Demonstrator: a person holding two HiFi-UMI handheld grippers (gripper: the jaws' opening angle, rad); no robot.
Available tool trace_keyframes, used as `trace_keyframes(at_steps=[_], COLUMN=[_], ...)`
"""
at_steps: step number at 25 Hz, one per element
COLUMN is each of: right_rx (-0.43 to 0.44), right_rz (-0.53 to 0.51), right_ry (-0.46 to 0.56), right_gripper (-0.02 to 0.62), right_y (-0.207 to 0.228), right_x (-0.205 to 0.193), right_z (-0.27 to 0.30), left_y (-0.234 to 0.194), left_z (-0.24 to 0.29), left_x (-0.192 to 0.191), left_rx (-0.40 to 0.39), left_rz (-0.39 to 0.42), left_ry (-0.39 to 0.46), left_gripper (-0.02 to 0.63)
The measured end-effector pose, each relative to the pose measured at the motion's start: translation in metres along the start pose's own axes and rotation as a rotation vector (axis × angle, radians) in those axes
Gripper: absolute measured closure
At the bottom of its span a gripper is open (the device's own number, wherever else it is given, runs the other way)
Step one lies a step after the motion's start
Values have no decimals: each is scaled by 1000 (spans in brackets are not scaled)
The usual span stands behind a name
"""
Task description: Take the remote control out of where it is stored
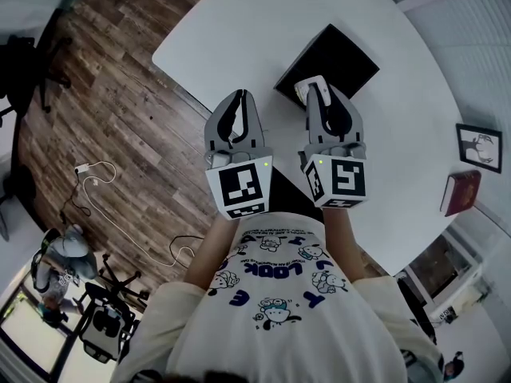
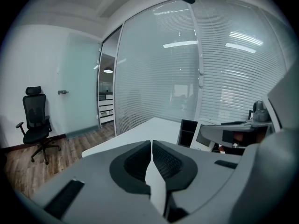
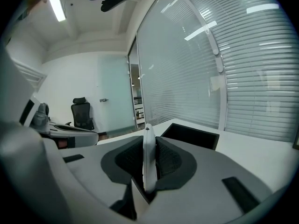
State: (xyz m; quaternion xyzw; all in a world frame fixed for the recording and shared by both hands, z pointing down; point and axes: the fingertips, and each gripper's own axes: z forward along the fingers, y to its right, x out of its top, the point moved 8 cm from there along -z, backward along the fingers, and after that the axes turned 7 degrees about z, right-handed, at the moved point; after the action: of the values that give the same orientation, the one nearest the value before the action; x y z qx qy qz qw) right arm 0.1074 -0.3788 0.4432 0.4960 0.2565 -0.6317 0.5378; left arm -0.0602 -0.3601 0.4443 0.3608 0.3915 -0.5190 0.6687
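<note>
The remote control (image 3: 148,167) is a thin white slab, seen edge-on and upright. The right gripper (image 1: 321,92) is clamped on it at the near corner of the open black box (image 1: 335,50). Counted: 1 white table (image 1: 399,134), 1 box, 2 grippers, 1 remote. The left gripper (image 1: 239,99) hangs just beside the right one, jaws pressed together with nothing between them. Well apart, at the table's right edge, lie 1 framed picture (image 1: 479,147) and 1 red book (image 1: 461,191); a black office chair (image 2: 35,124) stands on the wood floor
</note>
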Motion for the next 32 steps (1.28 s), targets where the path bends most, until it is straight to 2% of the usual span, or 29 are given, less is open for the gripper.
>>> trace_keyframes(at_steps=[19, 32], right_rx=[-46, -1], right_rz=[-27, -35], right_ry=[149, 195], right_gripper=[514, 514], right_y=[-25, -60], right_x=[39, 49], right_z=[-47, -69], left_y=[-3, -18], left_z=[-44, -81], left_x=[27, 39], left_rx=[2, 36], left_rz=[0, -9], left_ry=[121, 191], left_gripper=[581, 581])
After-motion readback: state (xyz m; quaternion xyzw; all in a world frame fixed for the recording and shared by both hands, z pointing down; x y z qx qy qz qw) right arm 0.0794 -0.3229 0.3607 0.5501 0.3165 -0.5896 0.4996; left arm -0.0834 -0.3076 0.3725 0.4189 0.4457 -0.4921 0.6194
